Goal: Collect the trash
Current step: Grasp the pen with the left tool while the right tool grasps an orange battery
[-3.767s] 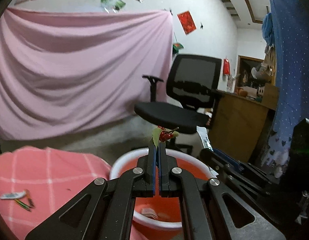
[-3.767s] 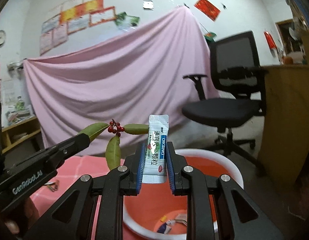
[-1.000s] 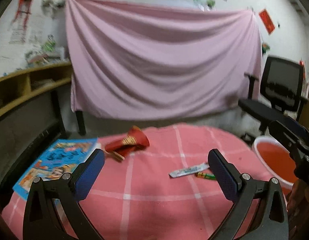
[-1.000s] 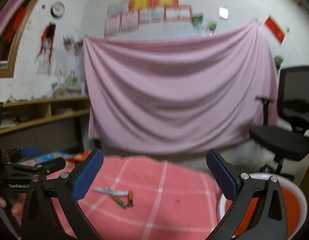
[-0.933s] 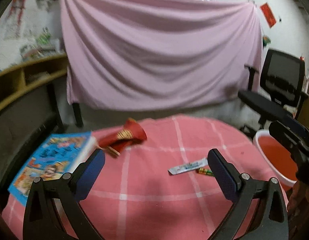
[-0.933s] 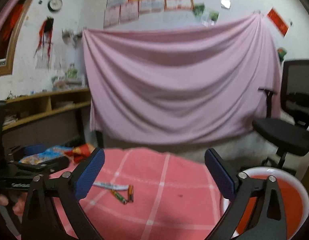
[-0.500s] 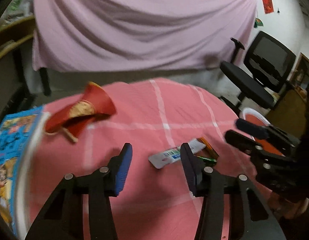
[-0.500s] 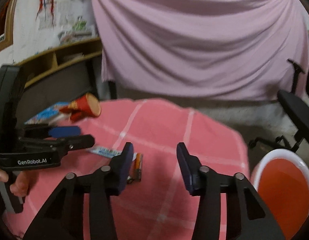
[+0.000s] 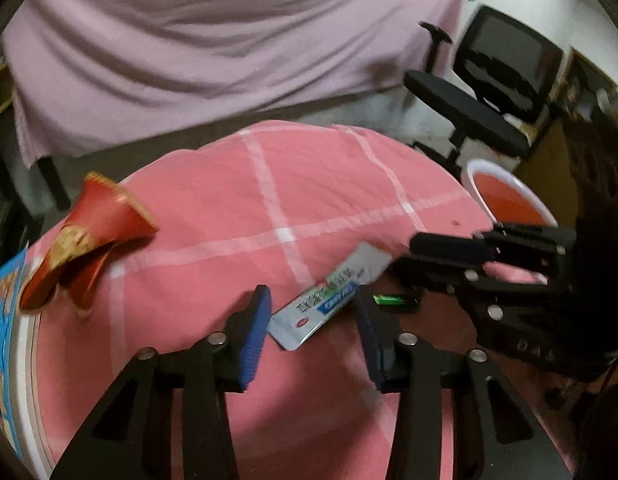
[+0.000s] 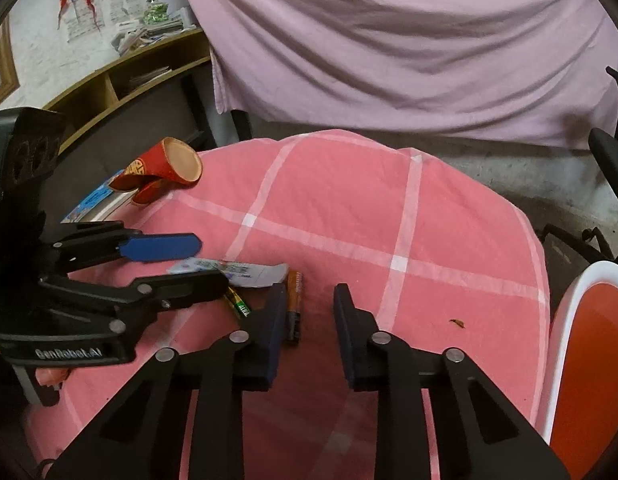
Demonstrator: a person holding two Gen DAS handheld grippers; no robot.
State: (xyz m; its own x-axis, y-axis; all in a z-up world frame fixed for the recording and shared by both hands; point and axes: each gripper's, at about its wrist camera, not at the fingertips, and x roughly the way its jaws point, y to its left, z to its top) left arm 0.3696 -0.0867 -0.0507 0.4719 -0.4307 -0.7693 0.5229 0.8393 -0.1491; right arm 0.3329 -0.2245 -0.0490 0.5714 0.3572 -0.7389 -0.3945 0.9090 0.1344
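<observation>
A white and blue sachet (image 9: 332, 294) lies flat on the pink checked tablecloth (image 9: 317, 184). My left gripper (image 9: 312, 307) is open with its fingers on either side of the sachet's near end. The sachet also shows in the right wrist view (image 10: 233, 271), partly under the left gripper (image 10: 197, 265). A green battery (image 10: 239, 305) and an orange battery (image 10: 293, 302) lie beside it. My right gripper (image 10: 310, 301) is open and empty, its left finger next to the orange battery. The red bucket (image 9: 509, 200) stands off the table's right edge.
A red paper cup (image 10: 165, 165) lies on its side at the table's far left, next to a blue picture book (image 9: 3, 320). A black office chair (image 9: 485, 92) stands behind the bucket. A pink sheet (image 10: 389, 40) hangs at the back. A small brown scrap (image 10: 458, 322) lies on the cloth.
Both grippers dropped their loads at the bucket, swung back over the table, lowered and narrowed. The left now straddles the sachet; the right is by the batteries.
</observation>
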